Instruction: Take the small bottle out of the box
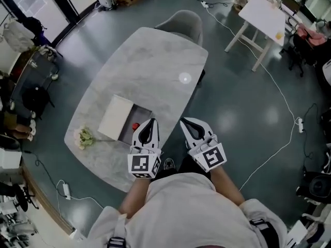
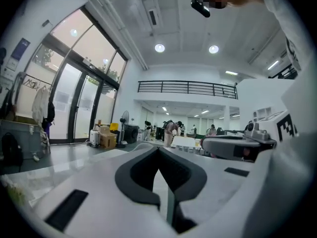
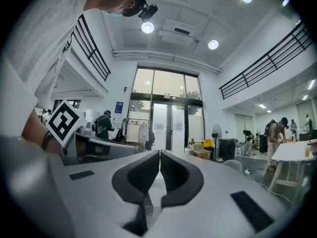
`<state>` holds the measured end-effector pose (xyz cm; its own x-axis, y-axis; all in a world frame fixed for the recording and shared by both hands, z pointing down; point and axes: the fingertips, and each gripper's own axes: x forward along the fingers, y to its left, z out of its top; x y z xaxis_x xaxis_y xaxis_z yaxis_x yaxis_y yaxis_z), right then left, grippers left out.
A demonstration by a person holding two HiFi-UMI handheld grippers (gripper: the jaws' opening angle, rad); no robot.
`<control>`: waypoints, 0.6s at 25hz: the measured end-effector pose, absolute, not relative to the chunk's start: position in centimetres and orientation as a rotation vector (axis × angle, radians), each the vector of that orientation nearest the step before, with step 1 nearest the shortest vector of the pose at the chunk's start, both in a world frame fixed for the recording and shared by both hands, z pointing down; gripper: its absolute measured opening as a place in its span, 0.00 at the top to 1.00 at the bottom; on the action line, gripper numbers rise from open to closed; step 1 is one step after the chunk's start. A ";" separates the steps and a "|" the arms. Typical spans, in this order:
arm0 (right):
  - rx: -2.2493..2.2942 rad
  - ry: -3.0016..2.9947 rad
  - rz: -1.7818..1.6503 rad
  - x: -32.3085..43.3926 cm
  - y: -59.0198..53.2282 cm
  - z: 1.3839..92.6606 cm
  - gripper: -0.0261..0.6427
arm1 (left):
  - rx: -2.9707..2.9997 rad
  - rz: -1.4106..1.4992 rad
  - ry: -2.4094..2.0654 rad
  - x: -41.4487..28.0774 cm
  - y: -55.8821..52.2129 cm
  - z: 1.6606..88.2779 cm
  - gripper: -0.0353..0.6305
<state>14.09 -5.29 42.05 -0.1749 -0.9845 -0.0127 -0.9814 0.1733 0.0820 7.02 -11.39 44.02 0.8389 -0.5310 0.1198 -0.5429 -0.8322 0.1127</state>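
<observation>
An open grey box (image 1: 128,133) lies on the marble table (image 1: 155,66) near its front left, with its white lid (image 1: 116,117) laid over the left part. Inside the box a small red-capped bottle (image 1: 135,126) shows. My left gripper (image 1: 150,124) hovers just right of the box, jaws shut with nothing between them; in the left gripper view its pads (image 2: 158,152) meet. My right gripper (image 1: 185,123) is held beside it over the table's front edge, also shut and empty, with its pads (image 3: 160,155) touching. Both point toward the far end of the table.
A small bunch of pale flowers (image 1: 85,137) lies left of the box near the table edge. A grey chair (image 1: 182,22) stands at the table's far end. A white side table (image 1: 264,13) and floor cables (image 1: 282,97) are to the right.
</observation>
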 end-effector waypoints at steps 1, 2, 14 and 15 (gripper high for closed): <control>1.949 -2.408 -0.116 13.9 -6.4 42.2 0.92 | 2.861 0.130 -0.887 6.8 -12.3 44.3 0.91; 1.906 -2.441 -0.113 13.8 -7.5 42.4 0.92 | 2.846 0.137 -0.929 6.6 -13.1 44.6 0.91; 1.621 -2.630 0.056 15.8 -14.5 45.9 0.92 | 2.666 0.239 -1.230 6.9 -16.8 48.4 0.91; 1.593 -2.646 0.066 15.7 -14.9 46.1 0.92 | 2.647 0.245 -1.258 6.6 -16.8 48.5 0.91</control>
<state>15.71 -14.86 46.08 -0.4673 -0.8815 0.0673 -0.8838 0.4678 -0.0096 6.61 -16.85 48.52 0.6240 -0.7455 0.2340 -0.7789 -0.6177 0.1090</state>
